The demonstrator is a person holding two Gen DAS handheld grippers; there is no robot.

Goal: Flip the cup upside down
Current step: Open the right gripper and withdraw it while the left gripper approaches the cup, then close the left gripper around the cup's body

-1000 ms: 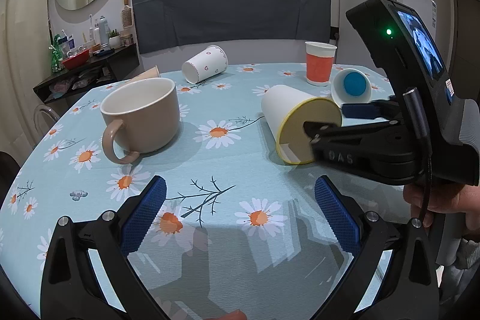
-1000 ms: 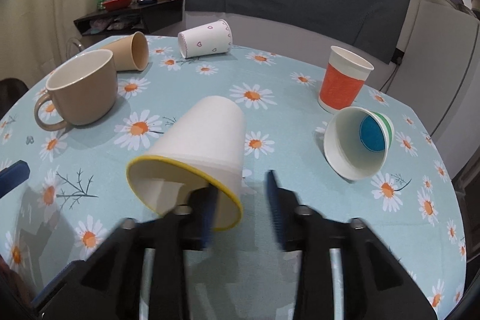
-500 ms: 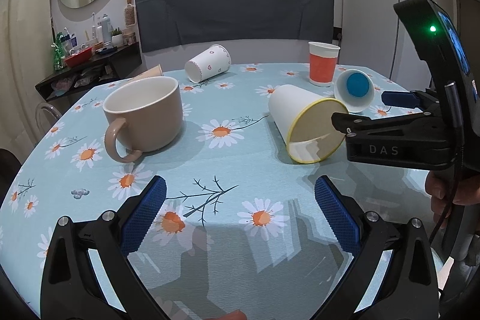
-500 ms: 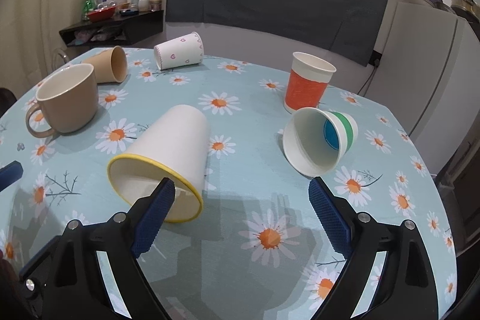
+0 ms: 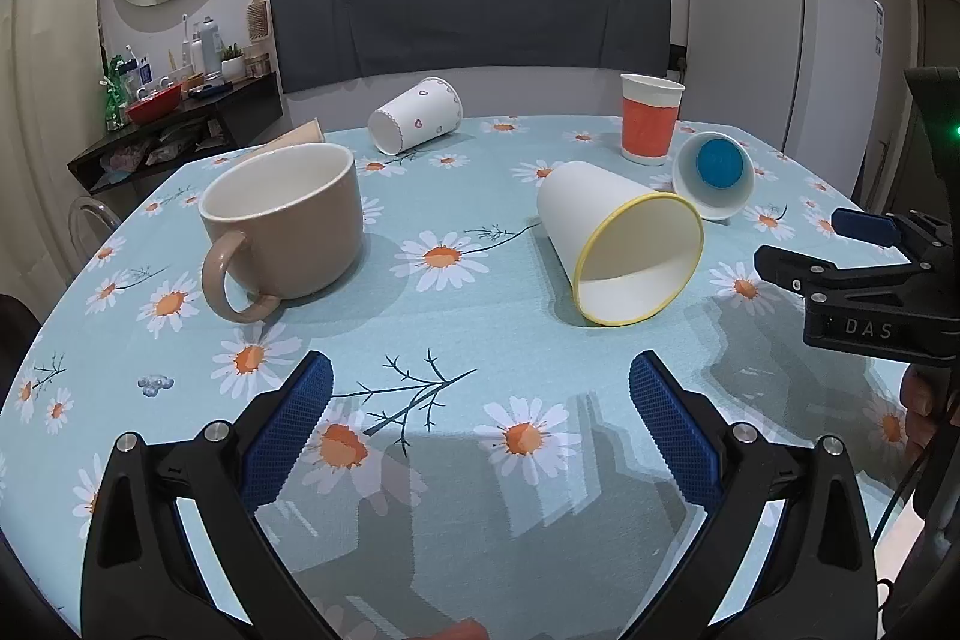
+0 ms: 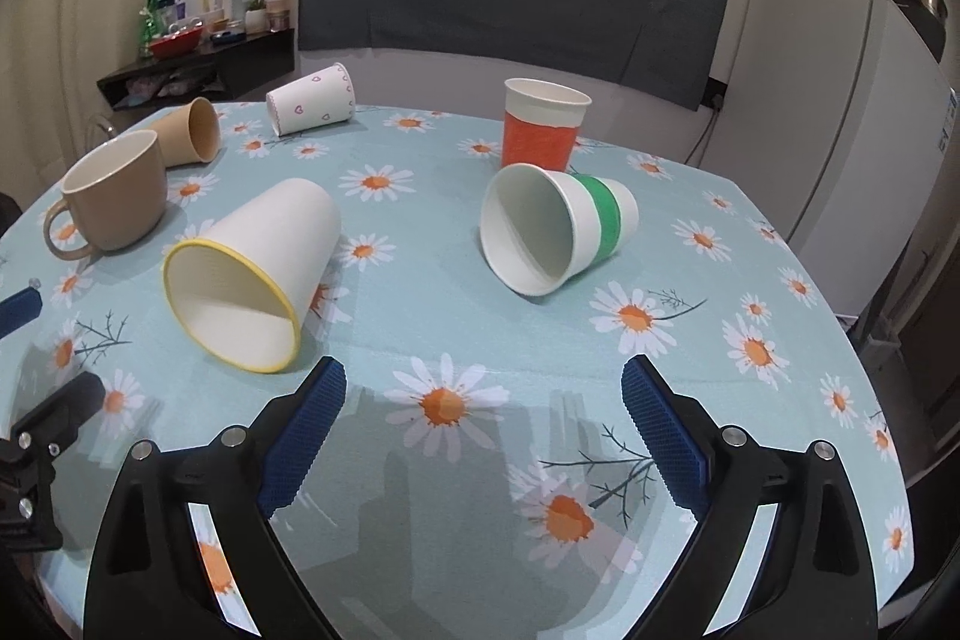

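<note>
The yellow-rimmed paper cup [image 6: 252,274] lies on its side toward the near left of the bench [image 6: 750,244], mouth facing the near edge; it looks light, thin-walled and easily crushed, so I would pinch gently across the wall near the rim. Both the right claw [image 6: 483,418] and the left claw [image 5: 480,412] hover spread wide and empty, with bare cloth around the cup, though the mug [image 6: 111,199] and green-banded cup [image 6: 558,232] sit near.
</note>
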